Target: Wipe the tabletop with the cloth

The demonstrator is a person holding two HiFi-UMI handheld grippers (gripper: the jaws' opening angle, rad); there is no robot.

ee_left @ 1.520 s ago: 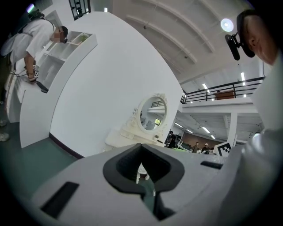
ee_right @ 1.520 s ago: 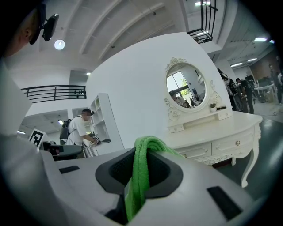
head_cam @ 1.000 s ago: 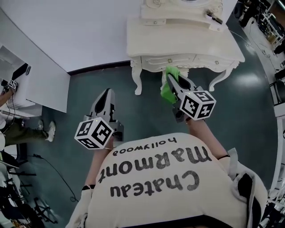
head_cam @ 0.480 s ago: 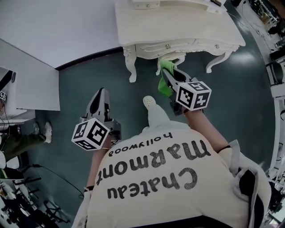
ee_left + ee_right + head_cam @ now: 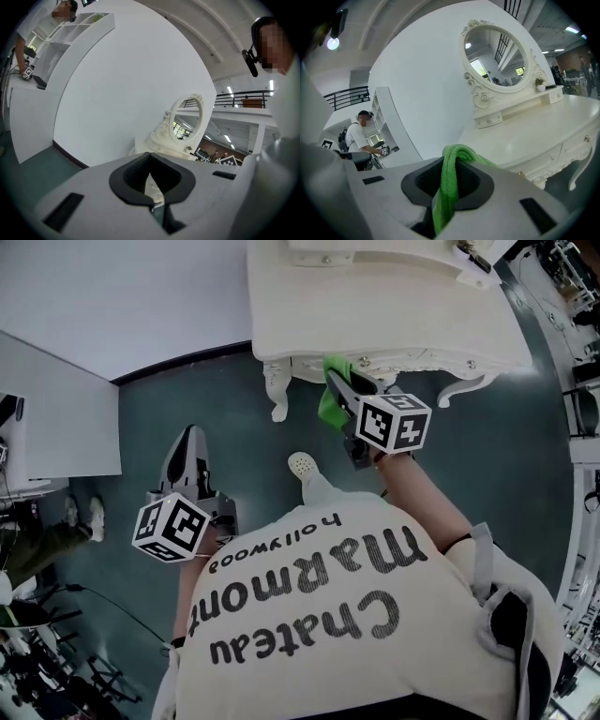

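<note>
Cream tabletop [image 5: 394, 306], green cloth [image 5: 331, 397] (teal floor [image 5: 216, 390])

Tabletop [image 5: 394, 306] cut off by top edge; cloth [image 5: 328, 409] partly hidden inside right gripper [image 5: 337, 382]; corner object [image 5: 473, 255] too small to identify

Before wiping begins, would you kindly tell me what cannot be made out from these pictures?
Head view: the top edge cuts off the back of the table.
Head view: the dark item at the table's far right corner is too small to name.
Right gripper view: the jaws of the right gripper hide the lower end of the cloth.
</note>
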